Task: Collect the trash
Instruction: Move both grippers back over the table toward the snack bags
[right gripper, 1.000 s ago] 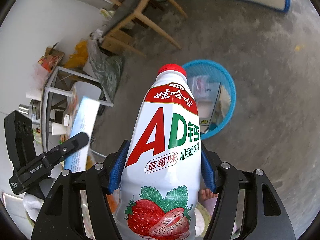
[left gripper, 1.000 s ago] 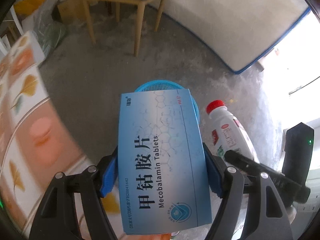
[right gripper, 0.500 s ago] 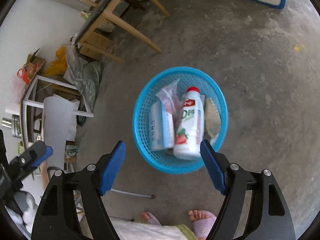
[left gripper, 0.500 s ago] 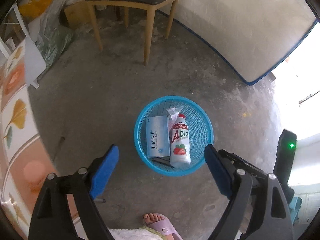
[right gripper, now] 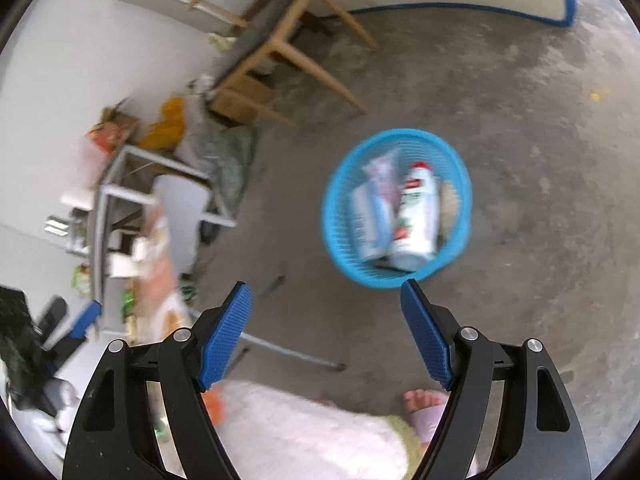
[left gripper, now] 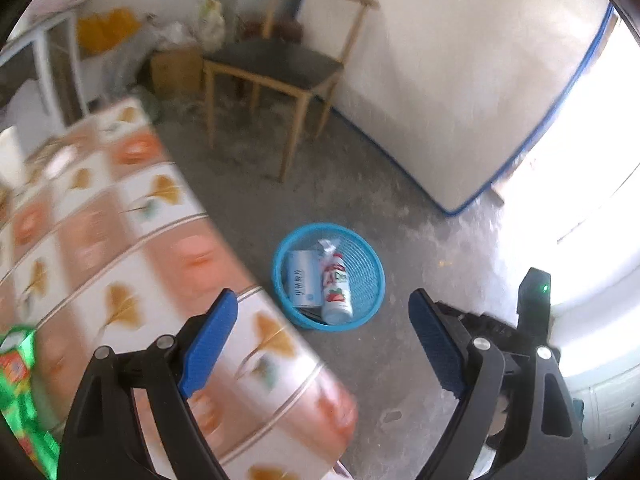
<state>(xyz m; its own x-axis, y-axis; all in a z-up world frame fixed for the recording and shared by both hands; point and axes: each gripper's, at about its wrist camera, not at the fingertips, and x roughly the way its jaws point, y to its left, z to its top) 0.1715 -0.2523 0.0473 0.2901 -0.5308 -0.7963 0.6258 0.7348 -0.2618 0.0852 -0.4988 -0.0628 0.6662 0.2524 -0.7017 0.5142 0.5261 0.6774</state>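
Note:
A round blue basket [left gripper: 370,304] stands on the concrete floor. Inside it lie a blue medicine box [left gripper: 302,280], a strawberry drink bottle [left gripper: 336,290] with a red cap and a clear wrapper. My left gripper [left gripper: 323,298] hangs open and empty high above the table edge, the basket far below between its blue pads. The right gripper [right gripper: 326,286] is also open and empty, well above the floor. In its blurred view the basket [right gripper: 332,200] with the bottle [right gripper: 414,216] and the box [right gripper: 366,220] sits just beyond its right finger.
A table with a ginkgo-patterned cloth [left gripper: 120,260] fills the left, with a green packet [left gripper: 16,380] at its near edge. A wooden chair [left gripper: 280,64] and a white blue-edged mattress [left gripper: 440,80] stand behind. A person's sandalled foot [right gripper: 424,404] is near the basket.
Both grippers opened: the medicine box left the left one and the bottle left the right one, and both now lie in the basket. The left gripper then rose and drew back over the table.

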